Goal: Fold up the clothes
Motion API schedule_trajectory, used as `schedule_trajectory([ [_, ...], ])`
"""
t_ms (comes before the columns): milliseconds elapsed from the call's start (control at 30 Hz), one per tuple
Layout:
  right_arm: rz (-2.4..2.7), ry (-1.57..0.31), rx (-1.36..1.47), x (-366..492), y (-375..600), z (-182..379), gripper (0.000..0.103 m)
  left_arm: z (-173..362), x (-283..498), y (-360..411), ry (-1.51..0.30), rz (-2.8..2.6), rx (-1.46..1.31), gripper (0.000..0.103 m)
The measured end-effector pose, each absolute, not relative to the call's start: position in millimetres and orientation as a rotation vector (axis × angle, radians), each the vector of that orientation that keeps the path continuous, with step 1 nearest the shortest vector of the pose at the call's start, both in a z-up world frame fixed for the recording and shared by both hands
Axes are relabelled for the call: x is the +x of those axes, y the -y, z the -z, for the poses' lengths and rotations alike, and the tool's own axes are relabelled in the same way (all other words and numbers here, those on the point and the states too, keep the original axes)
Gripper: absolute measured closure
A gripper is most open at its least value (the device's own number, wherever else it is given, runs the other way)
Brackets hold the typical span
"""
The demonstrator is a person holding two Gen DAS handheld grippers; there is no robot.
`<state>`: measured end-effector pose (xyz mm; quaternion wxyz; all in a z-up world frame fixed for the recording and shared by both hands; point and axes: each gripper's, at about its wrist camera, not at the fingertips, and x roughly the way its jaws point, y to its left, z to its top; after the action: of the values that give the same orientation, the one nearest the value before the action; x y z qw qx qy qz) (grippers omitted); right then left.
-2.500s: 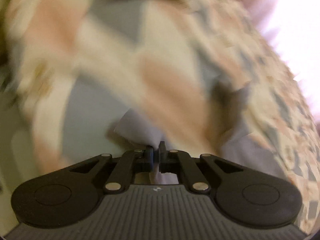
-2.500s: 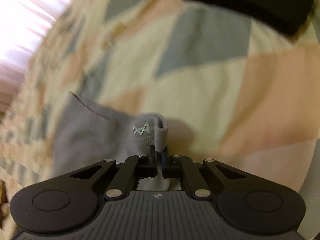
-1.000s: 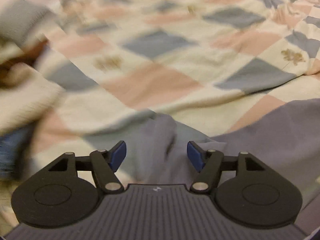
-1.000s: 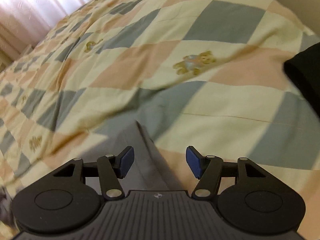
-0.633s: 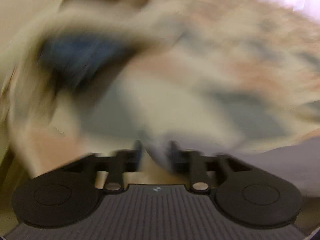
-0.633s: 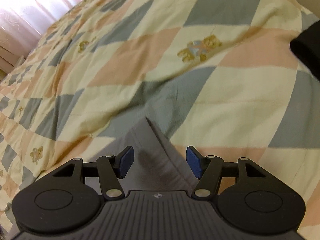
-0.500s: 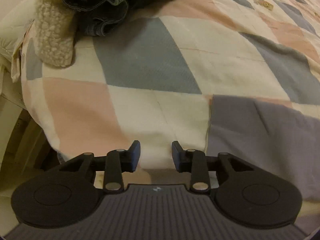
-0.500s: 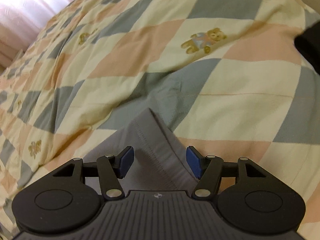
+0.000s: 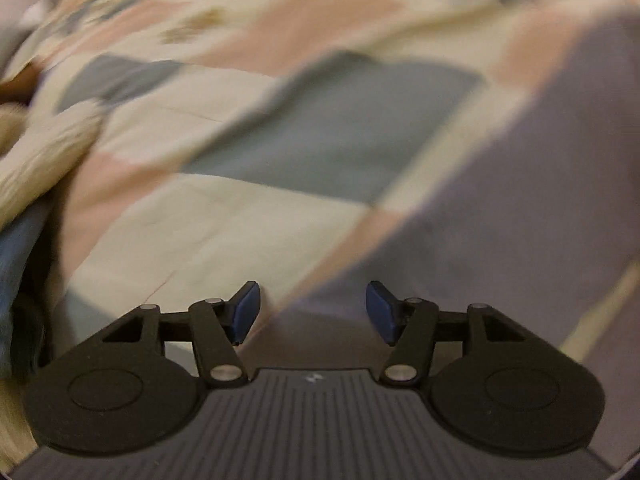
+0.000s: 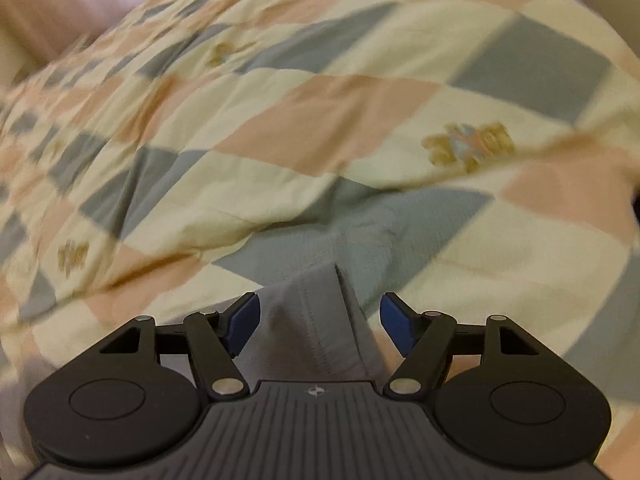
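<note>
A grey garment [image 9: 520, 208] lies flat on the checked quilt [image 9: 248, 216], filling the right side of the blurred left wrist view. My left gripper [image 9: 312, 310] is open, and the garment's left edge runs in between its blue pads. In the right wrist view a stitched corner of the same grey garment [image 10: 320, 320] points away from me between the blue pads of my right gripper [image 10: 320, 322], which is open just above it. Neither gripper holds any cloth.
A cream fleece piece [image 9: 36, 160] and blue denim [image 9: 20, 280] are heaped at the left edge of the left wrist view. The quilt [image 10: 320, 120], checked in pink, grey and cream with bear prints [image 10: 468, 146], stretches far ahead.
Both grippers have let go of the grey garment since 2.5 s ago. The left gripper swung about, narrowed, then opened wide again at the garment's left edge. The right gripper stays open over its corner.
</note>
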<state>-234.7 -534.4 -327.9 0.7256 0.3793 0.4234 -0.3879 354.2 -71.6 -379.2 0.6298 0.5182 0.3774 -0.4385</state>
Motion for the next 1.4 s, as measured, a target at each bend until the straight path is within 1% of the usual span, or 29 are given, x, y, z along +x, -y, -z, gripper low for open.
schedule_trajectory([
  [33, 0.809, -0.959, 0.780, -227.7, 534.1, 323.9, 0.034, 382.8, 353.0, 72.5, -0.866, 1.021, 1.214, 0.052],
  [100, 0.702, -1.015, 0.666, -210.9, 532.4, 317.3, 0.035, 388.7, 348.3, 73.8, -0.866, 1.053, 1.247, 0.062],
  [133, 0.632, -1.058, 0.599, -196.8, 528.8, 316.8, 0.036, 391.7, 346.0, 75.0, -0.875, 1.071, 1.259, 0.076],
  [167, 0.561, -1.098, 0.531, -182.7, 525.2, 316.2, 0.036, 395.0, 343.4, 76.0, -0.881, 1.087, 1.274, 0.086],
  [200, 0.490, -1.137, 0.463, -168.6, 521.7, 315.8, 0.038, 399.3, 339.0, 76.4, -0.866, 1.092, 1.306, 0.088],
  [233, 0.423, -1.177, 0.400, -155.9, 517.9, 318.9, 0.044, 403.1, 334.5, 76.0, -0.843, 1.096, 1.339, 0.089],
  [300, 0.304, -1.263, 0.274, -128.9, 510.7, 329.7, 0.045, 407.9, 330.3, 75.3, -0.828, 1.091, 1.360, 0.091],
  [433, 0.138, -1.380, 0.171, -96.2, 505.4, 357.2, 0.045, 411.0, 328.9, 73.1, -0.837, 1.063, 1.344, 0.091],
  [467, 0.110, -1.399, 0.181, -94.3, 505.6, 363.3, 0.052, 411.1, 327.0, 72.6, -0.831, 1.058, 1.347, 0.091],
  [500, 0.081, -1.417, 0.192, -92.4, 505.9, 369.2, 0.065, 411.1, 324.3, 71.9, -0.821, 1.051, 1.351, 0.091],
  [533, 0.055, -1.426, 0.225, -92.1, 507.2, 372.0, 0.097, 411.0, 321.5, 71.2, -0.810, 1.043, 1.355, 0.097],
  [567, 0.048, -1.426, 0.252, -92.0, 507.4, 371.3, 0.101, 409.6, 317.8, 70.7, -0.792, 1.034, 1.363, 0.100],
  [633, 0.067, -1.382, 0.219, -96.0, 505.2, 359.2, 0.102, 402.0, 313.0, 72.4, -0.746, 1.008, 1.356, 0.100],
  [700, 0.139, -1.304, 0.242, -106.2, 511.6, 341.0, 0.103, 383.6, 313.4, 78.3, -0.693, 0.971, 1.301, 0.100],
  [833, 0.294, -1.157, 0.280, -131.6, 535.5, 303.2, 0.103, 330.4, 336.5, 111.5, -0.557, 0.889, 1.141, 0.100],
  [933, 0.381, -1.123, 0.260, -141.2, 548.4, 294.0, 0.103, 304.7, 352.8, 145.7, -0.446, 0.870, 1.107, 0.100],
  [1033, 0.461, -1.086, 0.270, -148.8, 560.4, 291.9, 0.103, 293.7, 367.7, 184.8, -0.356, 0.880, 1.100, 0.100],
  [1133, 0.523, -1.056, 0.299, -154.5, 569.3, 297.5, 0.103, 310.4, 380.1, 223.4, -0.316, 0.877, 1.121, 0.098],
  [1200, 0.595, -1.065, 0.347, -151.2, 574.1, 316.3, 0.091, 338.2, 385.6, 245.5, -0.373, 0.853, 1.142, 0.095],
  [1233, 0.626, -1.075, 0.388, -148.5, 577.3, 326.9, 0.073, 356.7, 391.5, 257.3, -0.417, 0.832, 1.170, 0.093],
  [1267, 0.673, -1.072, 0.407, -147.9, 579.0, 332.8, 0.060, 372.3, 398.6, 264.0, -0.446, 0.819, 1.197, 0.091],
  [1300, 0.704, -1.055, 0.413, -149.9, 580.1, 333.0, 0.058, 386.8, 405.2, 269.3, -0.475, 0.802, 1.222, 0.091],
  [1367, 0.776, -0.989, 0.468, -168.6, 584.7, 323.3, 0.047, 402.5, 413.0, 265.9, -0.531, 0.733, 1.255, 0.090],
  [1400, 0.804, -0.951, 0.528, -183.1, 589.7, 318.4, 0.046, 403.1, 417.3, 257.6, -0.554, 0.707, 1.243, 0.088],
])
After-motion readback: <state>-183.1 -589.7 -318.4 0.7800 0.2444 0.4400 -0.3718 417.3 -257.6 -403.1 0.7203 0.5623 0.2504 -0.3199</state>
